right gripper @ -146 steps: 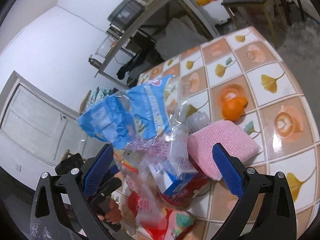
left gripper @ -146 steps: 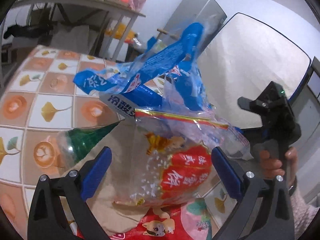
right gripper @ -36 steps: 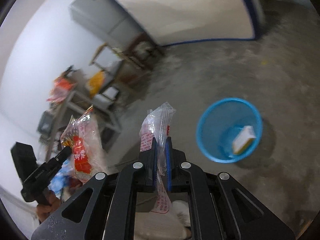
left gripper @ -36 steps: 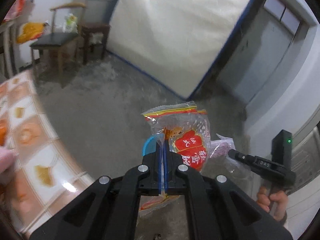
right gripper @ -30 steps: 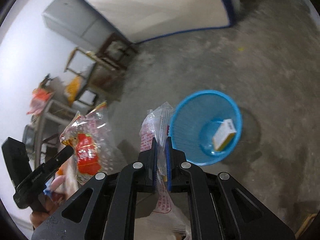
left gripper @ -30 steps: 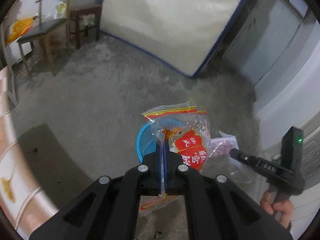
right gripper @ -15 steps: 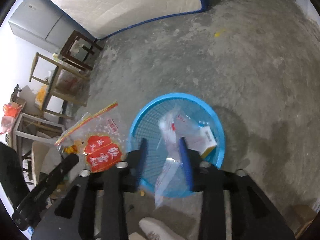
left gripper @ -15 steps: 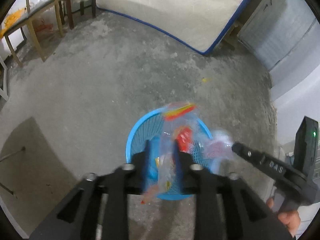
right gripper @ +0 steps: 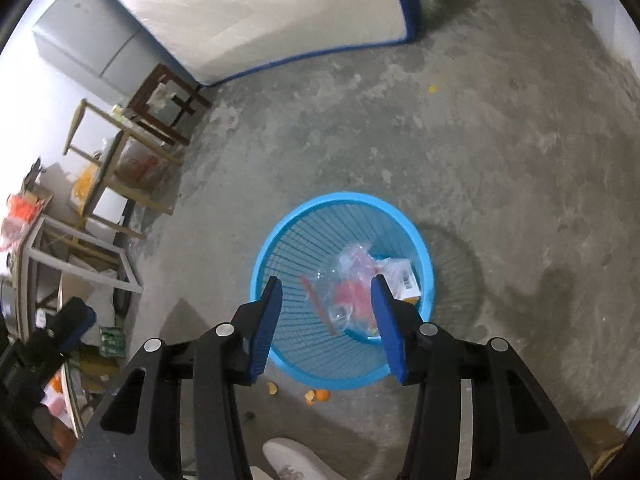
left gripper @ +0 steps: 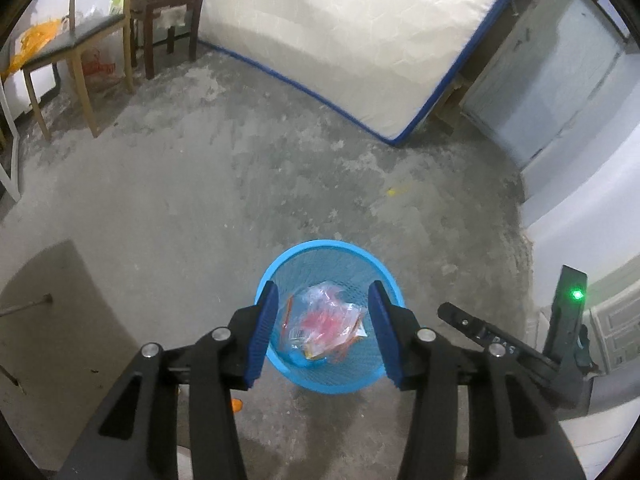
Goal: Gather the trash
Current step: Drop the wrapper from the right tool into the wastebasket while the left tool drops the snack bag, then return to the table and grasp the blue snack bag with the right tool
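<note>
— So, where is the trash now?

— Inside the blue basket [right gripper: 264, 264] on the floor: clear wrappers [right gripper: 348, 284] beside a small box [right gripper: 404, 278]. The left gripper [left gripper: 322, 326] and the right gripper [right gripper: 326, 322] have just been opening; their jaws stand half wide, nothing between them.

— What can go wrong?

— I think the light basket can tip if a gripper knocks its rim. Orange peel bits [right gripper: 316, 395] beside it may be forgotten.
</note>
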`<state>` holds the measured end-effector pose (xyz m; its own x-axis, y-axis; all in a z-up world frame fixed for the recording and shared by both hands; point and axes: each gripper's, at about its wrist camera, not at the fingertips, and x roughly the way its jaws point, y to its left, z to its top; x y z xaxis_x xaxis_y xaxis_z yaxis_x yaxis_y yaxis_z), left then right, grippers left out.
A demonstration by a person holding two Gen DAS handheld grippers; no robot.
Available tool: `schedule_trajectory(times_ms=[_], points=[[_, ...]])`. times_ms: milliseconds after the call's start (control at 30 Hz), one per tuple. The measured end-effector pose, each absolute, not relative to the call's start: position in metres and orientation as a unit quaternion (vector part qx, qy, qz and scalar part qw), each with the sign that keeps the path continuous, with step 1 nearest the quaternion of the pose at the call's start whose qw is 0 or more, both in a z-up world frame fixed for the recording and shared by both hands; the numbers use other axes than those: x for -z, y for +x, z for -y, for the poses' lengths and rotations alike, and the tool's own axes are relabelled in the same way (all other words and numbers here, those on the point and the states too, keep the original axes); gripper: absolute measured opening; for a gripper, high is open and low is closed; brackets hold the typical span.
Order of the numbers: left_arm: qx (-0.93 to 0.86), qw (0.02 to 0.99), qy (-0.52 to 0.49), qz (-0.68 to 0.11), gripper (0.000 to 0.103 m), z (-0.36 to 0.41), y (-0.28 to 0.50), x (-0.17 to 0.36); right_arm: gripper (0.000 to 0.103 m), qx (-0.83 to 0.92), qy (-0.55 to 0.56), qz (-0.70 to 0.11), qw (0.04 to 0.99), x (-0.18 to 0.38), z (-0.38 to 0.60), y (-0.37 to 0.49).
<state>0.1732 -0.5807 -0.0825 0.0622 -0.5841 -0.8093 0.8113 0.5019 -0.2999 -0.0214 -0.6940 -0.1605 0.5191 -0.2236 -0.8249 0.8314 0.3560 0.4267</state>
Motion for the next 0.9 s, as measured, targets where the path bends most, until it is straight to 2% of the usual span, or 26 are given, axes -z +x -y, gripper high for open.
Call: schedule_trajectory(times_ms=[133,400,533,900], points=[[0.515,0.72,0.109,-0.452,0.048,0.539,0.156,0.031,0.054,0.339,0.413,-0.328,0.779,0.126,0.67,-0.026],[0.536,0.748,0.069,-0.384,0.071,0.404,0.13,-0.055,0.076,0.285,0.327,-0.291,0.853,0.036,0.594,-0.03],[0.519,0.776,0.056,-0.352,0.078,0.329,0.123,-0.075,0.085,0.239,0.298,-0.279,0.881,0.003,0.557,-0.021],[0.37,0.886,0.004,-0.279,0.087,0.113,0.126,-0.091,0.092,0.091,0.23,-0.288,0.925,-0.049,0.466,0.04]])
